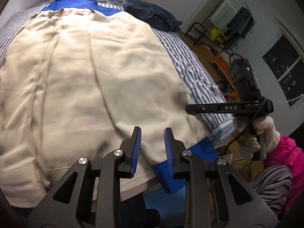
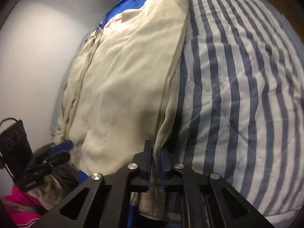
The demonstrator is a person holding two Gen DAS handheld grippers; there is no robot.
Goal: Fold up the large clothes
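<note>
A large cream garment (image 1: 91, 72) with blue trim and red letters lies spread along the striped bed; it also shows in the right wrist view (image 2: 129, 79). My left gripper (image 1: 152, 131) is open and empty, hovering over the garment's near hem by its blue band (image 1: 201, 148). My right gripper (image 2: 154, 150) is shut on the garment's folded right edge near the hem. The right gripper shows in the left wrist view (image 1: 190, 108) at the garment's right edge. The left gripper shows blurred in the right wrist view (image 2: 64, 148).
The blue-and-white striped quilt (image 2: 237, 87) covers the bed. A dark blue garment (image 1: 153, 17) lies at the far right of the bed. A clothes rack (image 1: 233, 19), a chair and an orange object stand on the floor to the right. A wall (image 2: 38, 57) runs along the bed's left side.
</note>
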